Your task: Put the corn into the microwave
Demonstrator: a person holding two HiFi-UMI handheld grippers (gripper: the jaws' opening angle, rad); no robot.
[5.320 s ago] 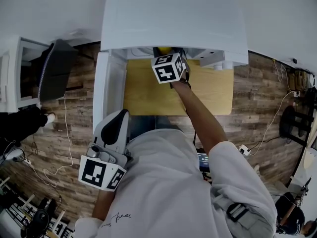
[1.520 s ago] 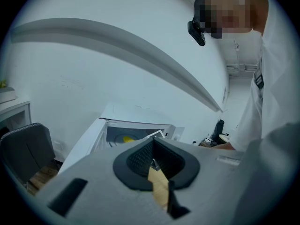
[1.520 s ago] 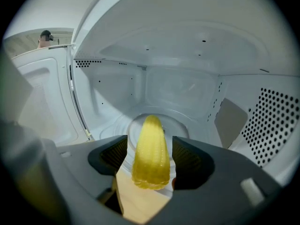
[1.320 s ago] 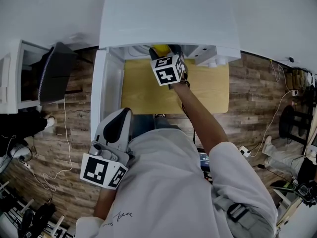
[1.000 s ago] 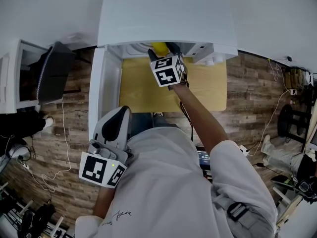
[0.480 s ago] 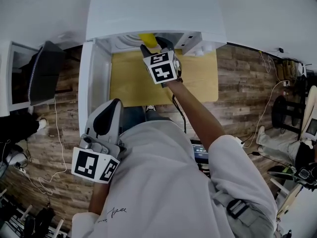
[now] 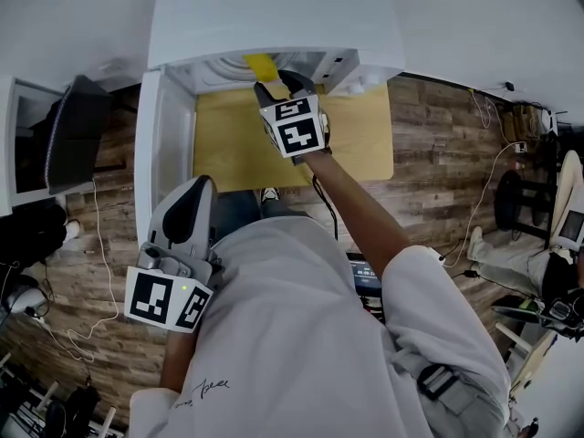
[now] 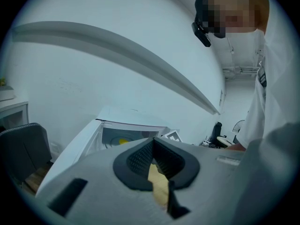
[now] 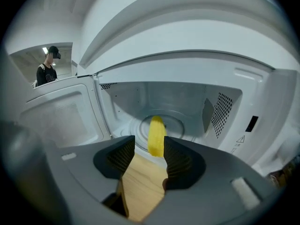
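Note:
The yellow corn (image 9: 156, 135) lies lengthwise on the glass turntable inside the open white microwave (image 9: 220, 111). In the head view the corn (image 7: 260, 65) shows just inside the microwave's (image 7: 274, 16) mouth. My right gripper (image 9: 149, 143) hovers in front of the opening above the wooden table (image 7: 233, 149). Its jaws are closing with nothing between them, and the corn is beyond the fingertips. The head view shows the right gripper (image 7: 278, 85) at the oven's front edge. My left gripper (image 7: 187, 215) stays back beside my body, its jaws together and empty (image 8: 152, 144).
The microwave door (image 7: 162, 153) stands open to the left, its inner face (image 9: 65, 116) close to my right gripper. A dark chair (image 7: 78, 135) and white cabinet are at far left. Cables (image 7: 100, 245) lie on the plank floor. Another person (image 9: 48, 67) stands behind.
My right gripper has pulled back a little from the microwave mouth, leaving the corn inside, where it now shows ahead of the fingertips. The left gripper has stayed in place.

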